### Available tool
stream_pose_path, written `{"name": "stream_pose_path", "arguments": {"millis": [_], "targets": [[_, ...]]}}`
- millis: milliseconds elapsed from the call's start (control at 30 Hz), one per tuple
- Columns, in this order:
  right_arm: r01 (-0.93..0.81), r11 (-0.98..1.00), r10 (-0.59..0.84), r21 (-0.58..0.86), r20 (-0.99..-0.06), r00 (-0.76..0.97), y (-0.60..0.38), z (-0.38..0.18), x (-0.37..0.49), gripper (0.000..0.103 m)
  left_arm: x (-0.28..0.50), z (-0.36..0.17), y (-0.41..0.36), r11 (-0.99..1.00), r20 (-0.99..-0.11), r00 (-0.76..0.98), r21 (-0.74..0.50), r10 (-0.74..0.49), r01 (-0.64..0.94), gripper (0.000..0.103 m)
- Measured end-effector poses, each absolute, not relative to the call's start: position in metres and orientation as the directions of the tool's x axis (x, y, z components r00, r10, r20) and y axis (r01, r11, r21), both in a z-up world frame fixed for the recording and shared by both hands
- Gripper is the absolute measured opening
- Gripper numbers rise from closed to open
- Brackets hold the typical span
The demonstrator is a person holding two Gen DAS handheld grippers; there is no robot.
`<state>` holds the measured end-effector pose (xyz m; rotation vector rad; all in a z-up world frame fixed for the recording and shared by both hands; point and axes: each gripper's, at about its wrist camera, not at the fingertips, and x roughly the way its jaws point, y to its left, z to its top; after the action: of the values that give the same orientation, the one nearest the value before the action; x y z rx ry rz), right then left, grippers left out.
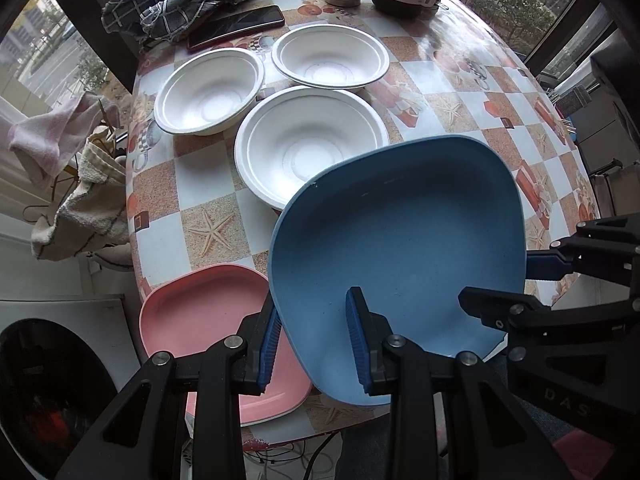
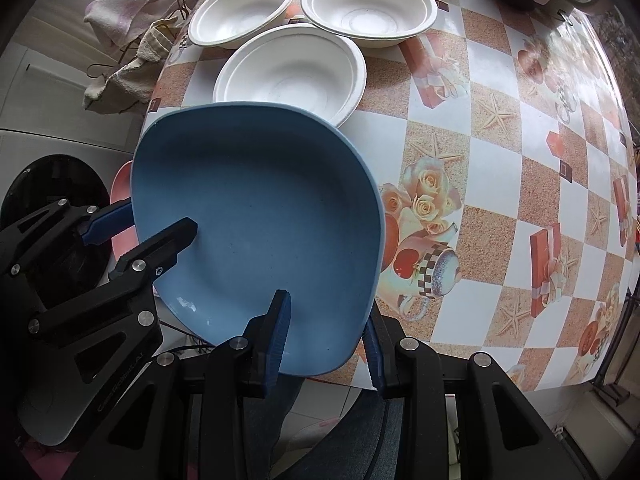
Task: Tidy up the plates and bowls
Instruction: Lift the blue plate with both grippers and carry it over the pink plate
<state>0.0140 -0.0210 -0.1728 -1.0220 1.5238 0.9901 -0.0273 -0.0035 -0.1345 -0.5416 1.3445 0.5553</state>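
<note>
Both black two-finger grippers, left [image 1: 314, 344] and right [image 2: 326, 332], are clamped on opposite rims of the rounded-square blue plastic plate [image 1: 400, 248], held above the patterned table [image 2: 480, 160], partly over a pink plate [image 1: 192, 316]. Three white paper bowls [image 1: 308, 144] sit clustered beyond.

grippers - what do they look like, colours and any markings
Both are alike: the left gripper and right gripper have black angular linkage arms with cut-out slots and round silver pivot bolts. Each finger ends in a ribbed blue pad. Pale lettering is printed on the black bodies, too distorted to read fully. No sleeves show.
</note>
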Motion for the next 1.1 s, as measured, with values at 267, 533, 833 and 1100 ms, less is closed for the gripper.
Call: {"name": "stream_pose_path", "arguments": {"millis": [267, 533, 833, 1100], "targets": [[-0.965, 0.244, -0.119, 0.093, -0.985, -0.125, -0.004, -0.171, -0.004, 0.038, -0.041, -0.133, 0.009, 0.714, -0.987, 0.141, -0.044, 0.077, -0.699, 0.035], [-0.979, 0.180, -0.125, 0.098, -0.985, -0.121, 0.012, -0.169, -0.023, 0.038, -0.059, -0.129, 0.020, 0.660, -0.985, 0.140, -0.041, 0.098, -0.750, 0.035], [-0.985, 0.095, -0.155, 0.144, -0.975, -0.157, 0.026, -0.178, -0.056, 0.038, -0.098, -0.141, 0.030, 0.566, -0.992, 0.102, -0.043, 0.074, -0.823, 0.035], [-0.980, 0.048, -0.216, 0.195, -0.955, -0.201, 0.032, -0.200, -0.084, 0.038, -0.123, -0.150, 0.032, 0.528, -0.996, 0.049, -0.003, 0.073, -0.849, 0.035]]}}
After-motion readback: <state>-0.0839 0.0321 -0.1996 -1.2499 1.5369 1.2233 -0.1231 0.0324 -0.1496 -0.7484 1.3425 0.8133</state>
